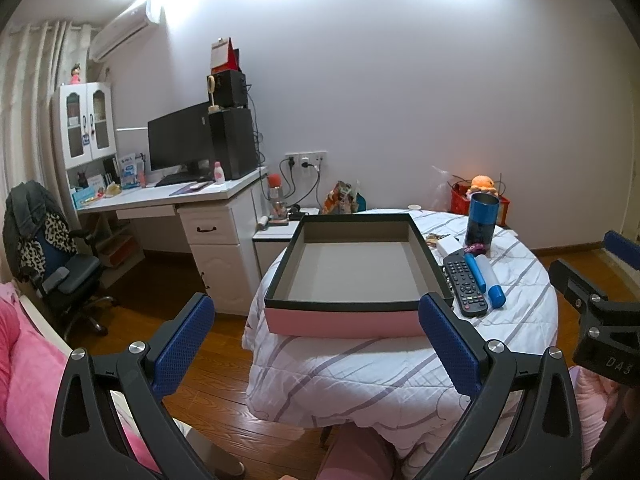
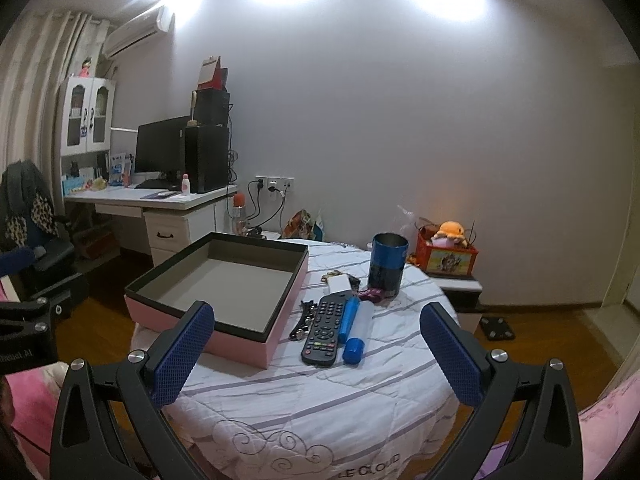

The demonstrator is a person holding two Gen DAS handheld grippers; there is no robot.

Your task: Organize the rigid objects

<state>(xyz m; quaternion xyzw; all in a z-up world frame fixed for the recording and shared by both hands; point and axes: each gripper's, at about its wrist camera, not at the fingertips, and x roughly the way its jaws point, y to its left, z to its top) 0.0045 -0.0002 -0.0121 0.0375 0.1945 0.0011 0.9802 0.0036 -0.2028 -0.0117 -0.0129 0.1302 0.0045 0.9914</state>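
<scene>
An empty pink box with a black rim (image 1: pixel 344 322) (image 2: pixel 208 330) sits on a round table under a white striped cloth (image 1: pixel 360 372) (image 2: pixel 320 396). To the box's right lie a black remote (image 1: pixel 466 282) (image 2: pixel 325 328), a blue tube (image 1: pixel 476 270) (image 2: pixel 347 317), a white cylinder with a blue cap (image 1: pixel 491 278) (image 2: pixel 358 334), a white block (image 1: pixel 447 245) (image 2: pixel 339 284) and a blue-black tumbler (image 1: pixel 481 222) (image 2: pixel 388 266). My left gripper (image 1: pixel 316 334) is open and empty, in front of the box. My right gripper (image 2: pixel 318 338) is open and empty, short of the remote.
A desk with a monitor and speakers (image 1: pixel 192 188) (image 2: pixel 160 196) stands at the left, with an office chair (image 1: pixel 60 264) beside it. A red box with an orange plush (image 2: pixel 448 254) stands behind the table. Wooden floor (image 1: pixel 216 384) surrounds the table. Pink bedding (image 1: pixel 24 368) lies near left.
</scene>
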